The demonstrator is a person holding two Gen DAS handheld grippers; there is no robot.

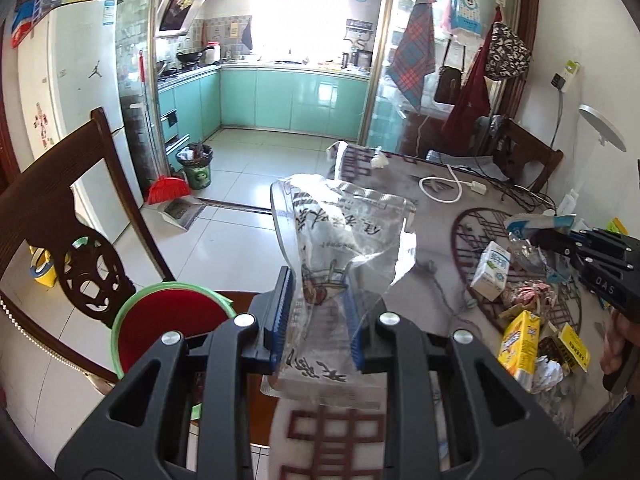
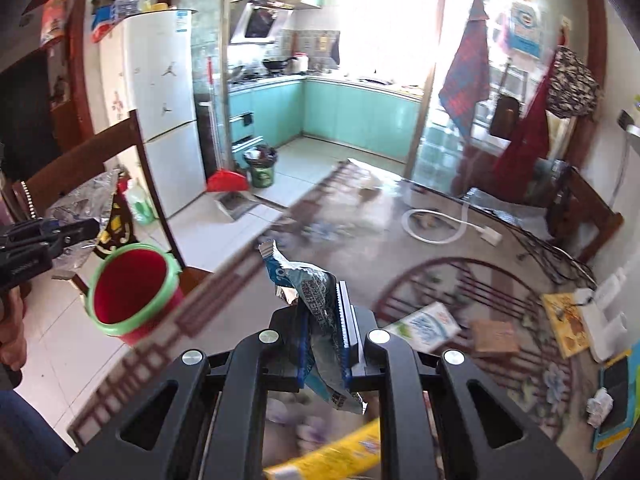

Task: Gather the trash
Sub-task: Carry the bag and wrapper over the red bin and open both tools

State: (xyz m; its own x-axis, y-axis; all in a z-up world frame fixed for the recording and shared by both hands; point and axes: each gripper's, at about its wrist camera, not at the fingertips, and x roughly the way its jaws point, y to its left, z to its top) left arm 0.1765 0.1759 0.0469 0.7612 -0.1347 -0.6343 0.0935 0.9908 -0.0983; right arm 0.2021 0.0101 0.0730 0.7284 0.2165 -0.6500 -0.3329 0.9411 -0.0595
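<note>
Two tools are closed on light, crinkly trash, left tool (image 1: 318, 308) on a clear plastic bag (image 1: 344, 236), right tool (image 2: 324, 332) on a blue wrapper (image 2: 316, 304), both pinched safely at the middle.

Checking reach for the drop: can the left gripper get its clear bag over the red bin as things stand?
Probably yes. The left gripper, shut on the clear plastic bag, sits beside the open red bin with nothing between them.

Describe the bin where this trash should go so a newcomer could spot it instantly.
Start at the dining table with the patterned cloth, then look off its edge toward the carved dark wooden chair. Beside that chair stands a small round bucket. Its red inside and bright green rim set it apart from the dark green kitchen bin.
</note>
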